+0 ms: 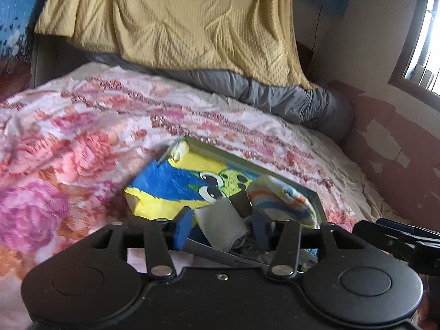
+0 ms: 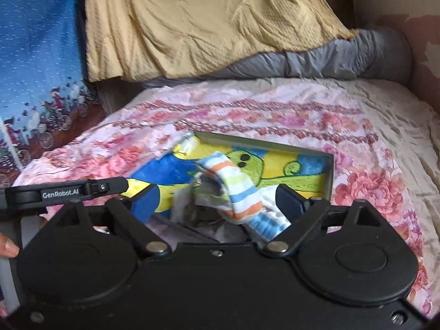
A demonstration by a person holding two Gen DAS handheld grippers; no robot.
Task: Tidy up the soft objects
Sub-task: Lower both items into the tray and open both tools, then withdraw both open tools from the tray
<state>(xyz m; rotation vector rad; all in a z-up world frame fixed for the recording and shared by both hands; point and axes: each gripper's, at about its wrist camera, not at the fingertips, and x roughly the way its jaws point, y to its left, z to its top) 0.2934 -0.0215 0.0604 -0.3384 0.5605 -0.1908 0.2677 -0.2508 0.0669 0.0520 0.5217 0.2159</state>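
Two grippers, left gripper (image 1: 221, 220) and right gripper (image 2: 217, 200), just above the tray (image 2: 328, 176) on the bed (image 2: 275, 104); jaws open, empty; striped sock (image 2: 242, 192) dropped inside, likely for tidying.

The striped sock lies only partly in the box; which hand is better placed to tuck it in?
Probably the right. Its open tongs already straddle the striped sock, which lies loose over the box. The left tongs face a white cloth roll instead.

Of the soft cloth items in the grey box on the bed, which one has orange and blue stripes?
The striped sock, lying on top at the box's near side. The cartoon cloth under it is yellow, blue and green; the small plain white piece beside it has no stripes.
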